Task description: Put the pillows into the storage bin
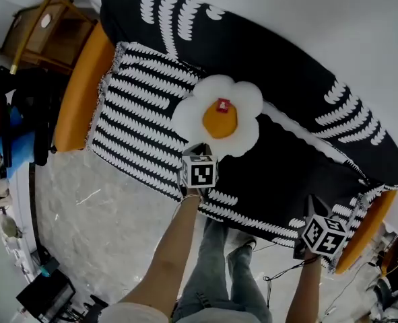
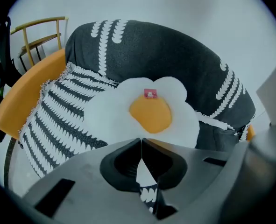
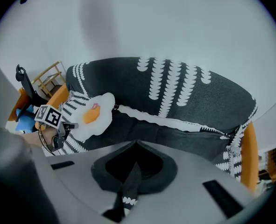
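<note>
1. Pillow (image 1: 219, 116) (image 2: 152, 113) (image 3: 93, 115) shaped like a fried egg, white with an orange yolk and a small red tag, lies on the sofa (image 1: 286, 66) (image 2: 175, 50) (image 3: 184, 101) seat at the centre of the head view, leaning against the backrest.
2. Sofa wears a black cover with white scalloped stripes. Its orange armrest (image 1: 81, 93) shows at the left, and a second one shows at the lower right.
3. Left gripper (image 1: 199, 159) (image 2: 140, 140) sits just below the pillow in the head view, right at its near edge. Its own view shows the jaw tips pressed together over that edge, with a small gap behind them. I cannot tell whether any pillow fabric is pinched there.
4. Right gripper (image 1: 313, 204) (image 3: 135, 143) is at the lower right of the head view, over the front of the seat and well apart from the pillow. Its jaws are closed tip to tip with nothing between them.
5. Wooden chair (image 1: 44, 32) stands in the upper left corner, beyond the armrest.
6. Person's jeans (image 1: 212, 274) and both forearms fill the bottom centre, above a pale marbled floor (image 1: 104, 214).
</note>
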Demonstrator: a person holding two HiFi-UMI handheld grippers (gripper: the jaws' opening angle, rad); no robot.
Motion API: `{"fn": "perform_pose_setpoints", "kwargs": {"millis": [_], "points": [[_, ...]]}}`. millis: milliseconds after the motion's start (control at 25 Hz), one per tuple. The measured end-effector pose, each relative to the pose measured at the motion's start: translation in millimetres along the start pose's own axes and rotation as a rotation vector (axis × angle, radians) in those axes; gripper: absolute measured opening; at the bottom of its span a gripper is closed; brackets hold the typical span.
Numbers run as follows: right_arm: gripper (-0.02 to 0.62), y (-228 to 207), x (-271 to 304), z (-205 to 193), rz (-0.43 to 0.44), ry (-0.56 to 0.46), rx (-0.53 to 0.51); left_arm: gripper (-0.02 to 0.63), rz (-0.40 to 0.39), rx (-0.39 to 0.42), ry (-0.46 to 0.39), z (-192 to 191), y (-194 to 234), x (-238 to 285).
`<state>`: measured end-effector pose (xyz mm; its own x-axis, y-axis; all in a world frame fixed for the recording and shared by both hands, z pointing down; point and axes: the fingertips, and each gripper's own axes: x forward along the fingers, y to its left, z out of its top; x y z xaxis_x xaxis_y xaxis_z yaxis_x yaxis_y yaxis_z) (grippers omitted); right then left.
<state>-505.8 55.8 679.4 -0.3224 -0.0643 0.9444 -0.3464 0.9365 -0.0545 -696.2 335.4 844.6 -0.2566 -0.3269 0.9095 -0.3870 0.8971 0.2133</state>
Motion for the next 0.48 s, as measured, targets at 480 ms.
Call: {"fn": "perform_pose_setpoints", "kwargs": {"millis": [480], "points": [[0.002, -58.9, -87.7, -23.3, -0.028, -0.157, 0.110, 0.014, -0.031, 0.094, -0.127, 26.4, -82.6, -102.1]]}}
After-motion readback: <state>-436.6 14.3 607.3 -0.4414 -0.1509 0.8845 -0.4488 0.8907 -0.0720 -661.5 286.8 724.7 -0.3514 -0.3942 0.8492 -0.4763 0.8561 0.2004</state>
